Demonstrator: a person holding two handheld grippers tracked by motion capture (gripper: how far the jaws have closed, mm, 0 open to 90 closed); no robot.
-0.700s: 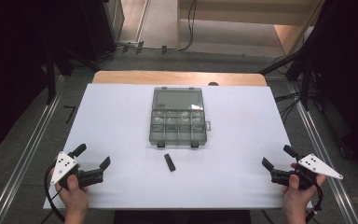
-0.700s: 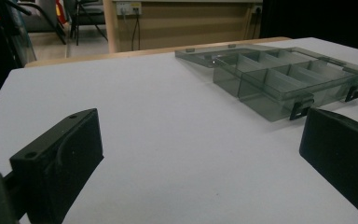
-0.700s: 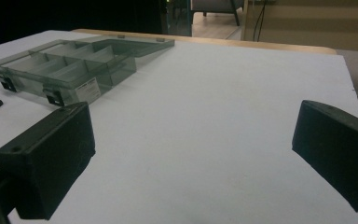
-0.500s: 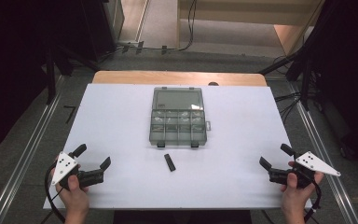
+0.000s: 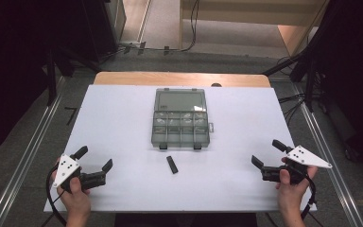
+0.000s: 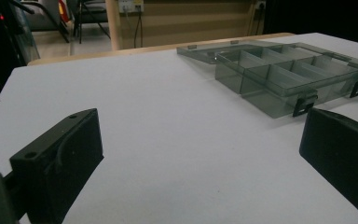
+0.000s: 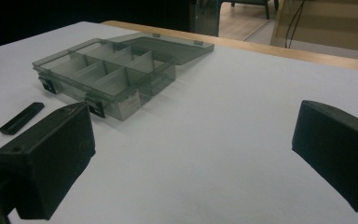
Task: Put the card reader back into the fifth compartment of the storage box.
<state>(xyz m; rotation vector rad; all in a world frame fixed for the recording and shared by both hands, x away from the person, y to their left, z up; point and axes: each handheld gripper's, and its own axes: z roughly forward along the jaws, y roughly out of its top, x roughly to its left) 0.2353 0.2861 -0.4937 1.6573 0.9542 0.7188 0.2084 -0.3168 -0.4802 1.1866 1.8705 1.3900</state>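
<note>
High view: left gripper (image 5: 93,164) and right gripper (image 5: 269,153), jaws spread and empty — nothing begun; next, I judge, reach for small black bar (image 5: 172,164) beside open grey compartment box (image 5: 181,118).

The white table (image 5: 123,123) is bare at left and right; mid-frame, an open box (image 5: 180,124) and 1 black bar (image 5: 172,164) block it.
</note>
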